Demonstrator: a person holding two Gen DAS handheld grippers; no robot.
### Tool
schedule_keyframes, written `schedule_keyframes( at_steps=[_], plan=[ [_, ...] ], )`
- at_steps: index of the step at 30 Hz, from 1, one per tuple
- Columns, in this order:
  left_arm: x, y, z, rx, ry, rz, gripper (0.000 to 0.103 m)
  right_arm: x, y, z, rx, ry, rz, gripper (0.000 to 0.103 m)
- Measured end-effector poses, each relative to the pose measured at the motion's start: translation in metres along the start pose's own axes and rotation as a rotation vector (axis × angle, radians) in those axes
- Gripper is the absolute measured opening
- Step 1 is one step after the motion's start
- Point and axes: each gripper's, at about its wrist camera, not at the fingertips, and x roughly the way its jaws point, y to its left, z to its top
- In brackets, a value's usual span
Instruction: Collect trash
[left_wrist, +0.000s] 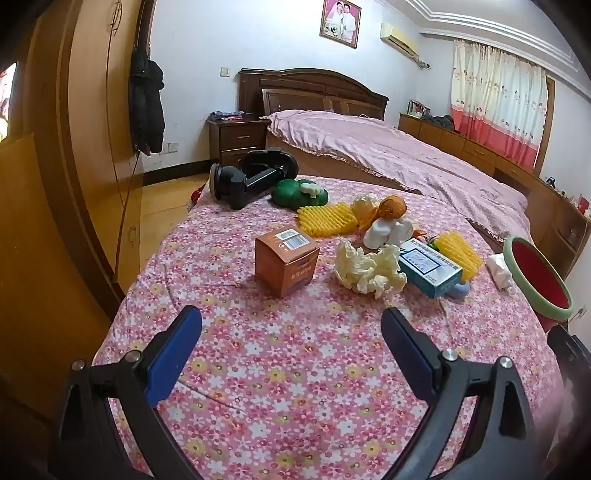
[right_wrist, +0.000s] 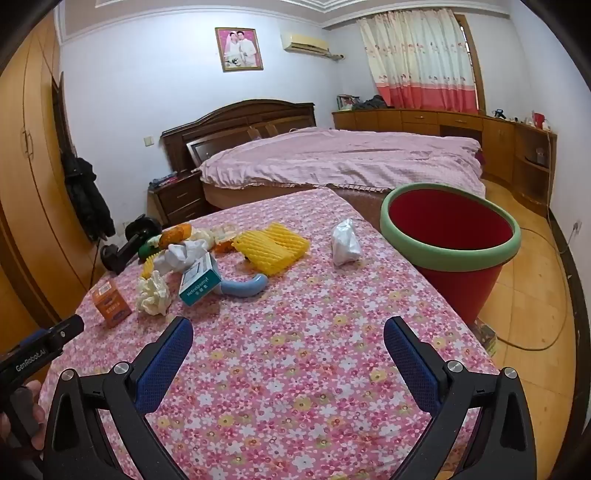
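The left gripper (left_wrist: 291, 325) and right gripper (right_wrist: 288, 336) hung fully spread and empty over the floral bench (right_wrist: 295, 369). Nothing looked collected: the red bin (right_wrist: 450, 236) at two o'clock appeared empty, and the trash (right_wrist: 207, 258) remained at eleven o'clock.

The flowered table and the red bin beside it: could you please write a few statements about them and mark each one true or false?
1. The red bin already holds trash. False: its visible inside is bare.
2. The orange box stands upright on the flowered table. True.
3. The right hand-held gripper grips the crumpled white wrapper. False: it is open and holds nothing.
4. The left hand-held gripper is open. True.
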Motion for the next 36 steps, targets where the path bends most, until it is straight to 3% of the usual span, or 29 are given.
schedule_keyframes(
  at_steps=[36],
  plan=[
    [-0.0020, 0.0030, 0.0015, -0.010, -0.003, -0.004, 0.097, 0.0005, 0.0000, -0.0013, 0.004, 0.019, 0.007, 0.102]
  ],
)
